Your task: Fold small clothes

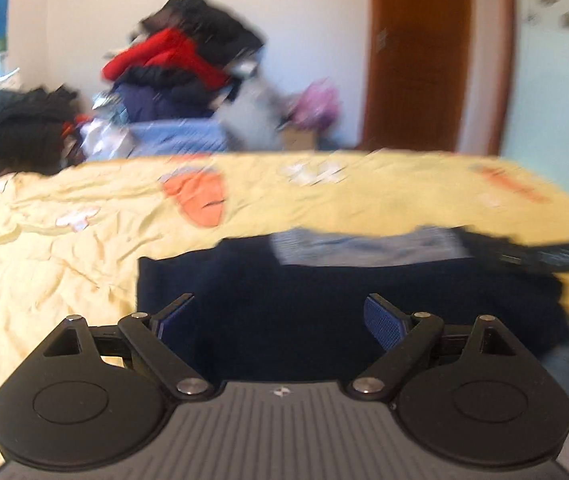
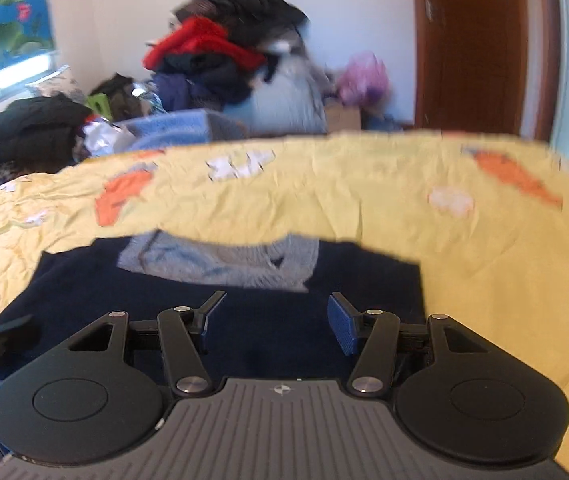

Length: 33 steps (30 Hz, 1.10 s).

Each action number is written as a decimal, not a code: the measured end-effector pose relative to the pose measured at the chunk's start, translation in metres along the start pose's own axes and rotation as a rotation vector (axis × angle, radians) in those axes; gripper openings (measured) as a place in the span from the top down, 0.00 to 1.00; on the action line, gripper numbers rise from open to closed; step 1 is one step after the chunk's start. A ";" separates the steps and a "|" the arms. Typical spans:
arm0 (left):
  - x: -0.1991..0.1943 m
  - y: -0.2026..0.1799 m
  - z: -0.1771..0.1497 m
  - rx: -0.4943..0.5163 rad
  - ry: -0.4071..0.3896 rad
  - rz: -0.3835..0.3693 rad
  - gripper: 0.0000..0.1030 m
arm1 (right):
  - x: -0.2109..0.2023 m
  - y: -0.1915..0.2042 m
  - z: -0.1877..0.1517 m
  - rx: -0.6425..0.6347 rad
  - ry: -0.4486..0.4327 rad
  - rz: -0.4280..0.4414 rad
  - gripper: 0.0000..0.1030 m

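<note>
Navy garment on the yellow bed

Right hand-held gripper hovers over it, jaws apart and empty — clothes pile at eleven o'clock.

- Motion blur smears both wrist views, so the clothes heap behind the bed is colour patches only: red, black, navy; single garments can't be told apart.
- The dark navy garment runs under the left gripper body, near edge hidden.
- The pale blue patch on it is too smeared to say whether it's a lining or a separate piece.
- The pink thing by the door is unreadable.
- A black bar is cut off by the right edge.
</note>
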<state>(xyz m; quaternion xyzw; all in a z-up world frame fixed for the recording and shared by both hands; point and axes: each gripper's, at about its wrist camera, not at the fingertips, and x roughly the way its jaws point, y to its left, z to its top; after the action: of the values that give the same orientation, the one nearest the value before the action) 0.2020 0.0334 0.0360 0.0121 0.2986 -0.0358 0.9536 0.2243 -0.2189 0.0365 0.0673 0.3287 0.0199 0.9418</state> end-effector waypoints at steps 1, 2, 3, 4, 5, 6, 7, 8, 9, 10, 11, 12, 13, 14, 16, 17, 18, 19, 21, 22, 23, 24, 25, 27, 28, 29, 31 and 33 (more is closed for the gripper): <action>0.014 0.002 0.002 0.002 0.024 0.021 0.12 | 0.006 0.000 -0.001 0.011 0.020 0.001 0.43; 0.024 0.003 0.003 0.011 0.044 0.033 0.12 | 0.011 -0.001 -0.004 0.010 0.041 -0.005 0.43; 0.034 0.005 0.002 0.019 0.069 0.038 0.12 | 0.016 -0.001 -0.007 0.000 0.059 -0.014 0.43; 0.043 0.006 0.000 0.027 0.100 0.036 0.11 | 0.016 0.000 -0.013 -0.015 0.077 -0.021 0.43; 0.048 0.010 -0.003 0.023 0.115 0.029 0.10 | 0.018 -0.002 -0.018 -0.037 0.086 -0.026 0.43; 0.049 0.015 -0.006 -0.004 0.106 0.010 0.09 | 0.018 -0.002 -0.021 -0.066 0.074 -0.024 0.43; 0.051 0.021 -0.007 -0.035 0.116 -0.004 0.08 | 0.018 -0.003 -0.023 -0.085 0.072 -0.021 0.43; 0.051 0.025 -0.008 -0.053 0.120 -0.007 0.04 | 0.018 -0.004 -0.024 -0.095 0.070 -0.019 0.43; 0.053 0.025 -0.008 -0.046 0.120 -0.003 0.03 | 0.019 -0.006 -0.024 -0.101 0.068 -0.019 0.43; 0.054 0.024 -0.010 -0.032 0.115 0.003 0.02 | 0.021 -0.007 -0.024 -0.109 0.063 -0.021 0.43; 0.055 0.022 -0.009 -0.030 0.115 0.009 0.01 | 0.022 -0.006 -0.025 -0.121 0.051 -0.028 0.43; 0.057 0.021 -0.008 -0.031 0.117 0.018 0.00 | 0.024 -0.005 -0.027 -0.139 0.037 -0.038 0.40; 0.058 0.019 -0.007 -0.027 0.117 0.027 0.00 | 0.025 -0.001 -0.029 -0.155 0.024 -0.049 0.40; 0.058 0.018 -0.006 -0.023 0.119 0.035 0.00 | 0.026 0.001 -0.030 -0.165 0.017 -0.060 0.38; 0.051 0.014 -0.002 -0.019 0.131 0.086 0.00 | 0.024 0.003 -0.027 -0.152 0.022 -0.070 0.39; 0.042 0.012 0.000 -0.023 0.136 0.114 0.02 | 0.019 0.003 -0.026 -0.136 0.017 -0.078 0.42; 0.030 0.011 0.000 -0.035 0.135 0.112 0.02 | 0.009 0.004 -0.027 -0.118 0.003 -0.088 0.41; 0.014 0.011 -0.002 -0.055 0.125 0.083 0.02 | -0.003 0.005 -0.030 -0.109 -0.015 -0.088 0.41; -0.020 0.011 -0.015 -0.114 0.100 0.000 0.01 | -0.035 0.006 -0.041 -0.092 -0.063 -0.052 0.36; -0.034 0.007 -0.023 -0.114 0.095 -0.028 0.01 | -0.048 0.006 -0.048 -0.076 -0.077 -0.031 0.34; -0.043 0.001 -0.031 -0.099 0.098 -0.035 0.01 | -0.057 0.006 -0.056 -0.059 -0.074 -0.016 0.30; -0.051 -0.004 -0.040 -0.087 0.105 -0.037 0.01 | -0.062 0.005 -0.063 -0.043 -0.056 -0.011 0.29; -0.055 -0.008 -0.049 -0.079 0.115 -0.045 0.01 | -0.064 0.004 -0.069 -0.025 -0.033 -0.014 0.29; -0.056 -0.017 -0.065 -0.050 0.152 -0.055 0.01 | -0.063 0.001 -0.080 -0.001 0.003 -0.025 0.29; -0.055 -0.020 -0.071 -0.029 0.170 -0.040 0.01 | -0.062 -0.001 -0.084 0.008 0.015 -0.035 0.29; -0.054 -0.023 -0.077 -0.007 0.171 -0.022 0.01 | -0.061 -0.004 -0.086 0.022 0.029 -0.051 0.29; -0.057 -0.025 -0.084 0.024 0.138 -0.016 0.01 | -0.060 -0.009 -0.092 0.037 0.026 -0.067 0.29; -0.056 -0.024 -0.084 0.008 0.138 -0.019 0.00 | -0.060 -0.008 -0.096 0.008 0.017 -0.084 0.29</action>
<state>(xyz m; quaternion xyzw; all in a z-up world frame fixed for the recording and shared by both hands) 0.1066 0.0166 -0.0008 0.0157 0.3635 -0.0452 0.9304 0.1179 -0.2210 -0.0023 0.0570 0.3392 -0.0203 0.9388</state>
